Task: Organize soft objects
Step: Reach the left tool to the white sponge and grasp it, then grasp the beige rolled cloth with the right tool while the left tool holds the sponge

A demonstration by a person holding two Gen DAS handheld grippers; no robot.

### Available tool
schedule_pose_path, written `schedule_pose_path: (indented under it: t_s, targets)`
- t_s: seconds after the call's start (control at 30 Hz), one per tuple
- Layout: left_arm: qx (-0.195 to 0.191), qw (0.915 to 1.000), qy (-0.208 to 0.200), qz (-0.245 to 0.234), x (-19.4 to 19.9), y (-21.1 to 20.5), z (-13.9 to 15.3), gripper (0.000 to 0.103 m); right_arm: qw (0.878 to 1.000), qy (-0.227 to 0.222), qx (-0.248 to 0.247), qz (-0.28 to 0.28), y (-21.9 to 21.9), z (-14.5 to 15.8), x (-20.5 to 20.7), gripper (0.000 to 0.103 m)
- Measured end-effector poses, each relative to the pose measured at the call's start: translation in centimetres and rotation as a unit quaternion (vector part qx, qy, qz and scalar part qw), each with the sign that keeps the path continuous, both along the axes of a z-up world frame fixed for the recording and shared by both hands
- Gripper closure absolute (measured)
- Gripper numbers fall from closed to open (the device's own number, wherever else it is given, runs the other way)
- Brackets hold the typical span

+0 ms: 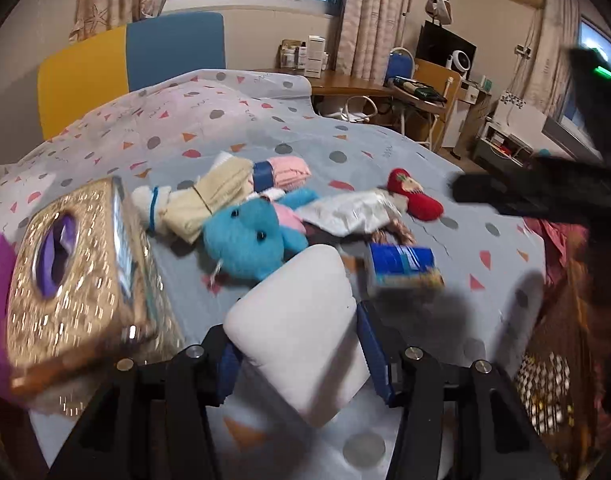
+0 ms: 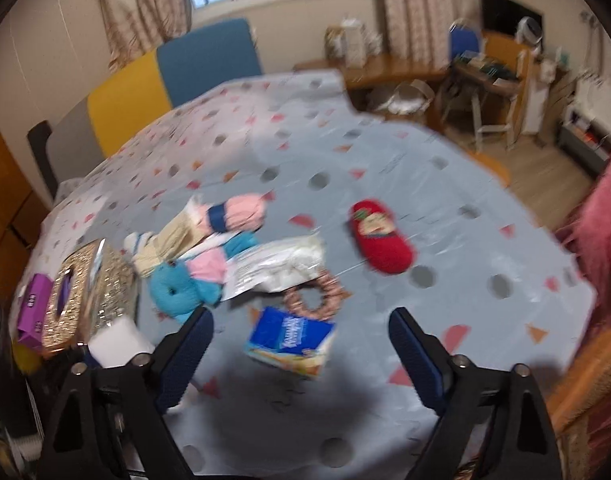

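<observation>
My left gripper [image 1: 299,344] is shut on a white soft block [image 1: 297,312], with its blue pads pressed against both sides, just above the bed. The same white block [image 2: 119,340] shows at the lower left of the right wrist view. My right gripper [image 2: 301,314] stands open over the bed, and a blue tissue pack [image 2: 289,340] lies on the sheet below the gap, untouched. On the bed lie a blue plush toy [image 1: 253,240], a red plush slipper [image 2: 379,236], a pink rolled cloth [image 1: 289,172], a beige cloth bundle [image 1: 209,200], a crinkled plastic bag [image 2: 273,264] and a braided ring [image 2: 313,300].
A glittery gold tissue box [image 1: 73,276] and a purple pack [image 2: 31,308] sit at the bed's left edge. A wicker basket [image 1: 557,360] with pink fabric stands at the right. A dark blurred shape [image 1: 525,196] crosses the right of the left wrist view. Desks and chairs stand beyond the patterned sheet [image 2: 345,152].
</observation>
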State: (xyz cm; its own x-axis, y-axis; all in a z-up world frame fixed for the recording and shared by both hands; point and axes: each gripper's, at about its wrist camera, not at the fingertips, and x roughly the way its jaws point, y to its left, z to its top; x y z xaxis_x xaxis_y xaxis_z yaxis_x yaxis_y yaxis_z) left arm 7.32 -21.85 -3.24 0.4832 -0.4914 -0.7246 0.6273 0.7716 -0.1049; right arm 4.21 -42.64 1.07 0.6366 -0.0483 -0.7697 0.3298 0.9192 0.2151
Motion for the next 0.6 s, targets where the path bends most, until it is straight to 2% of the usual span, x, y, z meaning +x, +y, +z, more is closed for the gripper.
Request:
schedule_pose_path:
  t_s: [0.1, 0.17, 0.27, 0.4, 0.47, 0.6]
  targets:
    - [-0.001, 1.0, -0.005, -0.004, -0.8, 0.9, 0.0, 0.049, 0.999, 0.019, 0.029, 0.023, 0.6, -1.1, 2.0, 0.015]
    - [-0.001, 1.0, -0.004, -0.004, -1.3, 1.7, -0.1, 0.049, 0.998, 0.023, 0.04, 0.036, 1.1, -1.4, 3.0, 0.02]
    - [-0.002, 1.0, 0.004, 0.0, -1.7, 3.1, -0.4, 0.049, 0.995, 0.034, 0.06, 0.072, 2.4, -2.0, 5.0, 0.022]
    - [-0.004, 0.9999, 0.008, 0.004, -2.5, 4.5, -0.6, 0.049, 0.992, 0.044, 0.049, 0.11, 4.8, -2.5, 7.6, 0.022]
    - [-0.006, 1.0, 0.006, 0.0, -3.0, 5.2, -0.5, 0.049, 0.99, 0.052, 0.041, 0.126, 6.0, -2.6, 8.9, 0.029]
    - [-0.009, 0.9999, 0.0, -0.007, -3.8, 6.4, -0.3, 0.049, 0.988, 0.042, 0.034, 0.143, 8.0, -1.9, 11.9, 0.029]
